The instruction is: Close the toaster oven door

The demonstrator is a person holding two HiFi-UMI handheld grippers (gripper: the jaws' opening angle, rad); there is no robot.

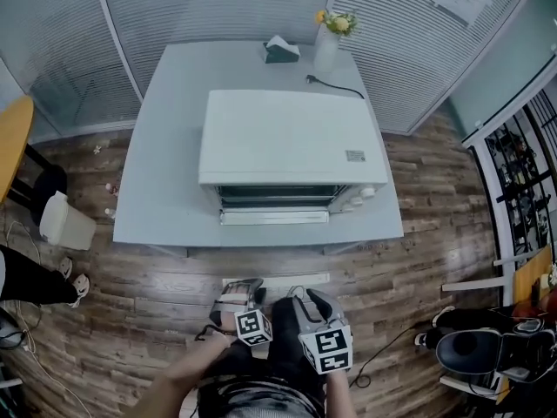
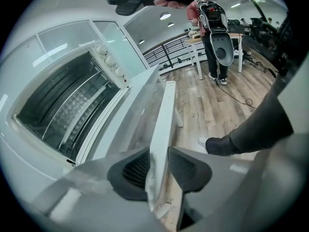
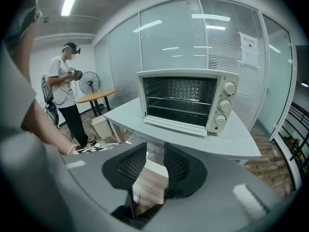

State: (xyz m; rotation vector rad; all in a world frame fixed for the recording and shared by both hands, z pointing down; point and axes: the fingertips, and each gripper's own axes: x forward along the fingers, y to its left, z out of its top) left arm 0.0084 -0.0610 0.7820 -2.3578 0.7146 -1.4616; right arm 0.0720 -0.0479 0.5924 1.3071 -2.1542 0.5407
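The closing itself is not yet happening. The white toaster oven (image 1: 287,138) is sitting at the near edge of the pale grey table (image 1: 161,164) with its mouth gaping and the wire rack (image 2: 77,110) inside showing. Its glass door (image 2: 137,112) is lying dropped open, reaching out past the table's edge over the wood-plank floor (image 1: 435,259) toward you.

The white door handle (image 1: 274,279) is running across in front of you. Your left tongs (image 2: 158,151) are clamping it, one pad pressing on each side of the bar. Your right tongs (image 3: 155,151) are standing apart just beside them, gripping nothing. A white piece is showing beyond them, possibly the same handle.

By my reading, the grasp is made and the whole swing is what remains: lifting the handle and pushing until the door is meeting the oven's front.

Around you, the room is looking like an office, with glass partition walls (image 1: 218,7) carrying blinds. Behind the oven, the table is also carrying a vase of flowers (image 1: 326,55), a tissue box (image 1: 280,50) and a power cord (image 1: 335,85). Another person (image 3: 63,91) is standing well apart from you, beside a round wooden table (image 3: 96,96).
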